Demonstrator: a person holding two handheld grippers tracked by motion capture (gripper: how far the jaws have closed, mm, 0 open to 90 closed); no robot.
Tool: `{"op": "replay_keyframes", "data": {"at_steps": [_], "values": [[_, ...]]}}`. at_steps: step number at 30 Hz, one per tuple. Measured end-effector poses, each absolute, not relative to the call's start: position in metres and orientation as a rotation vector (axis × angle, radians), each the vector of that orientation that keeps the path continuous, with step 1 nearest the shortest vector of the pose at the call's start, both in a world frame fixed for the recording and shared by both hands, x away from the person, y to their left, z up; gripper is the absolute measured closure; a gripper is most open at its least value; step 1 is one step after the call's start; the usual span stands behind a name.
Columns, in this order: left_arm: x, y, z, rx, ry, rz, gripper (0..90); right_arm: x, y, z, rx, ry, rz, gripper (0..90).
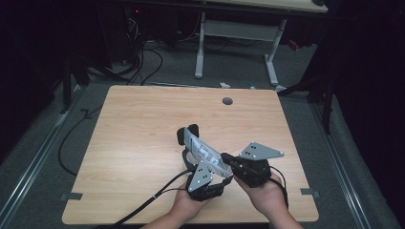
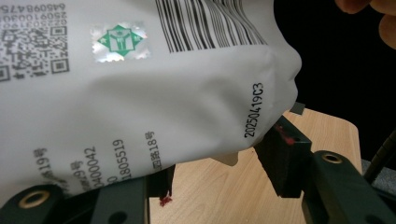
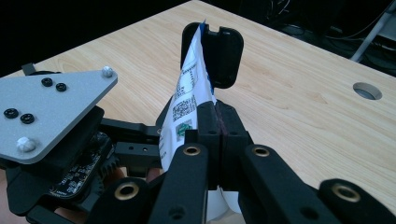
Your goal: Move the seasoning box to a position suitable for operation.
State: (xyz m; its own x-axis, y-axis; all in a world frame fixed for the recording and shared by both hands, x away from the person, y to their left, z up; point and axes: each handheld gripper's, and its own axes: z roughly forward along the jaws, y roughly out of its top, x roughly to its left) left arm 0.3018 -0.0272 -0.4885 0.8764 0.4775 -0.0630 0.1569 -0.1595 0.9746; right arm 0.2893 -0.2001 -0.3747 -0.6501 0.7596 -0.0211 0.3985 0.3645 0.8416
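holding a white printed pouch [image 1: 205,155] above the wooden surface [image 1: 143,143], lower centre of the high view. right tool [image 3: 218,126] pinching shut on the pouch's edge; left tool [image 2: 219,172] gripping its bulging body, half-wide. black clip [image 3: 219,53] sitting on the top end. next, probably steadying one end while pulling or regripping.

Both forearms come in from the near edge, hands close together near the middle of the near side. The left hand [image 1: 188,202] cups the left gripper [image 1: 191,138] from below, its jaws reaching away toward the far side, parted around a pouch [image 1: 205,155]. The right hand [image 1: 262,193] holds the right gripper [image 1: 225,157] pointing left, jaws pressed together on the pouch's edge.
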Motion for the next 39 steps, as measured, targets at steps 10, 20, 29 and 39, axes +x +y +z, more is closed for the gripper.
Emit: {"op": "replay_keyframes", "data": {"at_steps": [10,20,29,39], "values": [[0.302,-0.0274,-0.4886,1.723,0.495,0.297,50.6,0.2912,-0.1967,-0.3753,1.006,2.228,1.195,90.0],[0.3025,-0.0279,-0.4889,1.719,0.502,0.313,51.5,0.2891,-0.198,-0.3769,0.999,2.228,1.205,90.0],[0.3024,-0.0291,-0.4876,1.715,0.504,0.319,51.5,0.2877,-0.1994,-0.3768,1.002,2.222,1.219,90.0],[0.304,-0.0276,-0.4868,1.709,0.511,0.317,51.2,0.2907,-0.1968,-0.3756,0.998,2.226,1.217,90.0]]}}
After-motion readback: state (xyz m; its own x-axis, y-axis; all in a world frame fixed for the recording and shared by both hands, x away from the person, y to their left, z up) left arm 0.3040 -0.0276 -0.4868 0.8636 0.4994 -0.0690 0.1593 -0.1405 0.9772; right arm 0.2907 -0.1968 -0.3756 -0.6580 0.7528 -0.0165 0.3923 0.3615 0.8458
